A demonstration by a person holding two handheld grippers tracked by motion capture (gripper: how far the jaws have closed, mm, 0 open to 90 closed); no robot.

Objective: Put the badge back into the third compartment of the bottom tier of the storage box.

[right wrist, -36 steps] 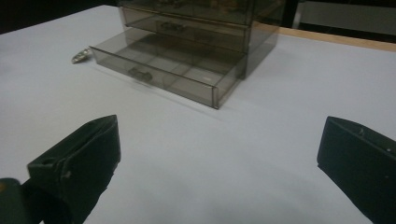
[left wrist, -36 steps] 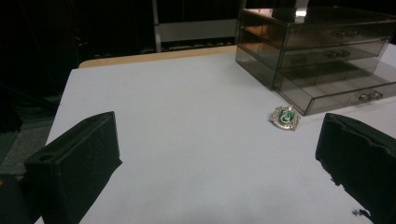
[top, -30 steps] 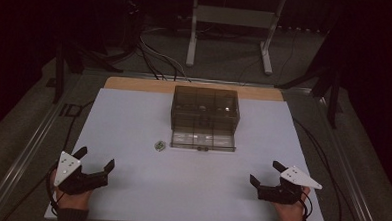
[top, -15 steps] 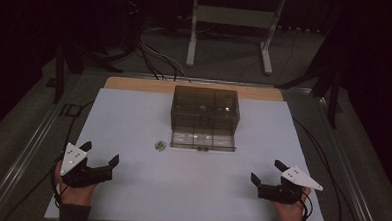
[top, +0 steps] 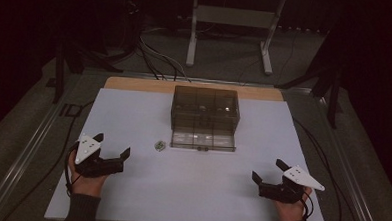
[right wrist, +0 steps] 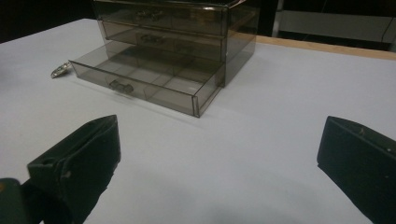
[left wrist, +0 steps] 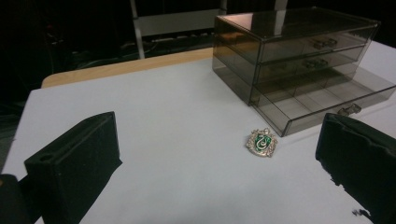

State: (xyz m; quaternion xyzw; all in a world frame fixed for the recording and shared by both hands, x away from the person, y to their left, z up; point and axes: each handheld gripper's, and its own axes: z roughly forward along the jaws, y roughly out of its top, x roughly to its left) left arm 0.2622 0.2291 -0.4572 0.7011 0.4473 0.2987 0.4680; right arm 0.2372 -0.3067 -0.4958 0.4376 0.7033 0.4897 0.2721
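A smoky clear plastic drawer box [top: 205, 116] [left wrist: 299, 56] [right wrist: 177, 32] stands mid-table, its bottom drawer [top: 202, 141] [left wrist: 327, 100] [right wrist: 144, 84] pulled out. A small green and silver crest pendant [top: 159, 145] [left wrist: 262, 143] [right wrist: 60, 70] lies flat on the white mat, just left of the drawer's front. My left gripper [top: 113, 146] [left wrist: 219, 163] is open, low over the mat, aimed at the pendant from the near left. My right gripper [top: 268, 169] [right wrist: 219, 163] is open at the near right, nothing between its jaws.
The white mat [top: 190, 190] covers a wooden tabletop [top: 135, 84] whose far edge shows. Cables [top: 156, 58] and a metal stand [top: 228, 22] sit on the dark floor beyond. Metal rails [top: 27, 153] run along both sides of the table.
My left gripper has moved forward and slightly right, toward the pendant. The right gripper has barely shifted.
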